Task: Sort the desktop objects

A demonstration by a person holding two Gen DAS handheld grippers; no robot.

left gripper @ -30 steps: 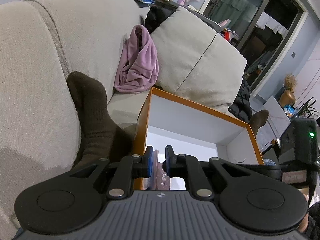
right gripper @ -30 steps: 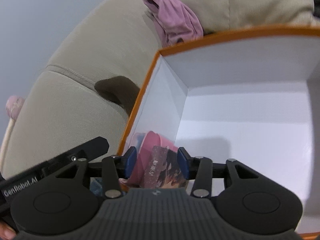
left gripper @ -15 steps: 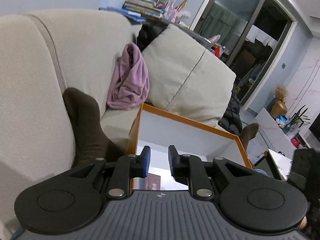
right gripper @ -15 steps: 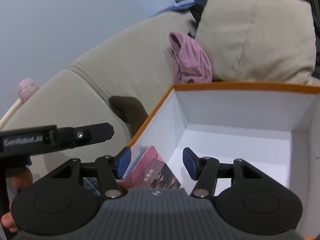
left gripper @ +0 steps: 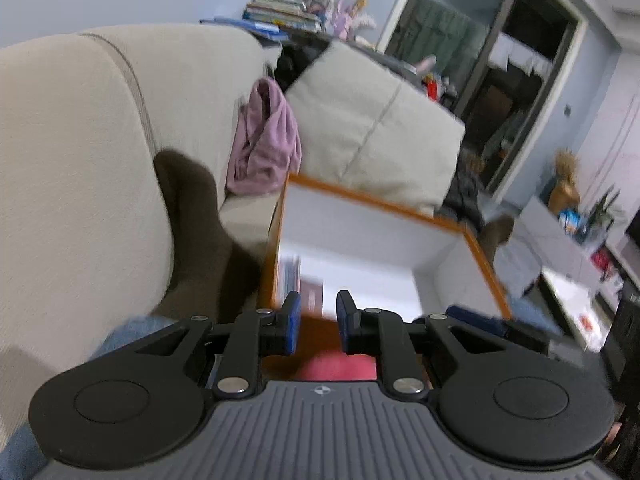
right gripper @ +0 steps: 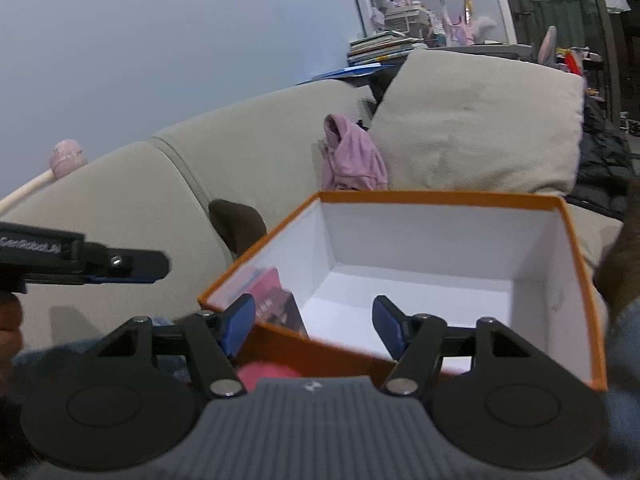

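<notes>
An orange box (left gripper: 372,204) (right gripper: 440,197) with a white inside stands on the sofa. Slim books and a pink pack (right gripper: 266,284) lean in its near left corner, also in the left wrist view as books (left gripper: 290,276). My left gripper (left gripper: 318,320) hovers just before the box's near wall, its jaws a narrow gap apart with nothing between them. It shows as a black bar, the left gripper (right gripper: 80,260), at the left of the right wrist view. My right gripper (right gripper: 314,326) is over the near wall, jaws opening wide and holding nothing.
A pink thing (left gripper: 336,366) (right gripper: 268,374) lies just outside the box's near wall. A person's dark-socked foot (left gripper: 192,216) rests left of the box. A pink cloth (left gripper: 264,144) and a beige cushion (left gripper: 372,136) lie behind it. Shelves with books stand beyond the sofa back.
Both grippers have drawn back from inside the box to its near wall. The left jaws went from shut to slightly parted. The right jaws spread wider off the books, and its view rolled level.
</notes>
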